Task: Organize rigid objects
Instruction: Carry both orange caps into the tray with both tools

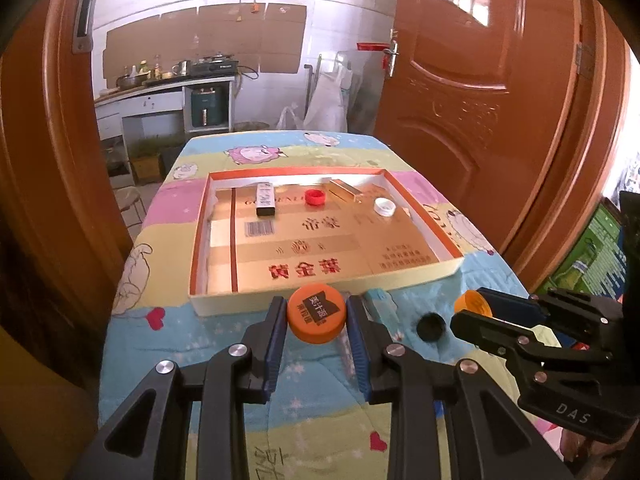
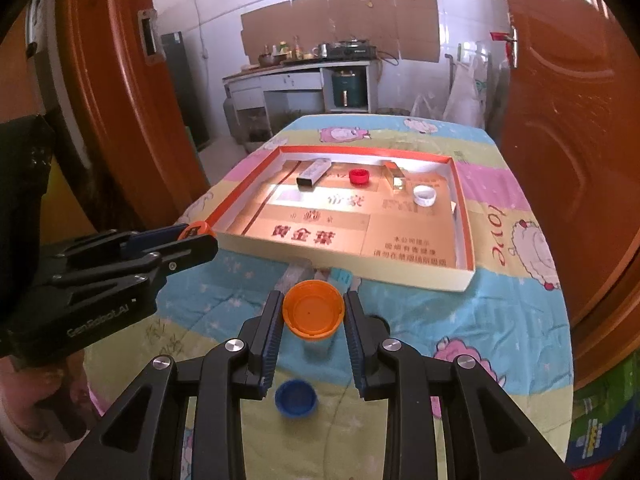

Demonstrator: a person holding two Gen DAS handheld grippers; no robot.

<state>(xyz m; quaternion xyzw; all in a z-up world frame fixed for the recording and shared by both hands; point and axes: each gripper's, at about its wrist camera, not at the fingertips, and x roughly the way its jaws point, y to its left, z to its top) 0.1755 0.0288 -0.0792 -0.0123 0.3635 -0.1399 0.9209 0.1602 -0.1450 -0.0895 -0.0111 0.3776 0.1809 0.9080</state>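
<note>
Room: kitchen seen through orange doors; table (image 1: 168, 336) under a cartoon-print cloth.

Tray (image 1: 420, 278): shallow cardboard box, orange-rimmed, the landmark for all below. Its long axis ran across both views, its near wall facing both grippers.

Inside the tray, far end: dark box (image 1: 265, 200) at left, gold box (image 1: 345, 191) right of centre, red cap (image 1: 315, 197) between them, white cap (image 1: 385, 206) furthest right.

Left gripper (image 1: 317, 316): just short of the tray's near wall, toward the wall's middle, clamped on an orange cap (image 1: 316, 314), printed top up.

Right gripper (image 2: 313, 314): also just short of the near wall, toward the tray's right half, clamped on a second orange cap (image 2: 313, 315), hollow side up.

On the cloth, nearer than the tray: black cap (image 1: 430, 326); blue cap (image 2: 296, 397), below the right gripper.

Key relation: the tray lay straight ahead of both held caps, beyond them; neither cap was over it yet. Judged: both hands about equally near; each needs to clear the wall, then release.
</note>
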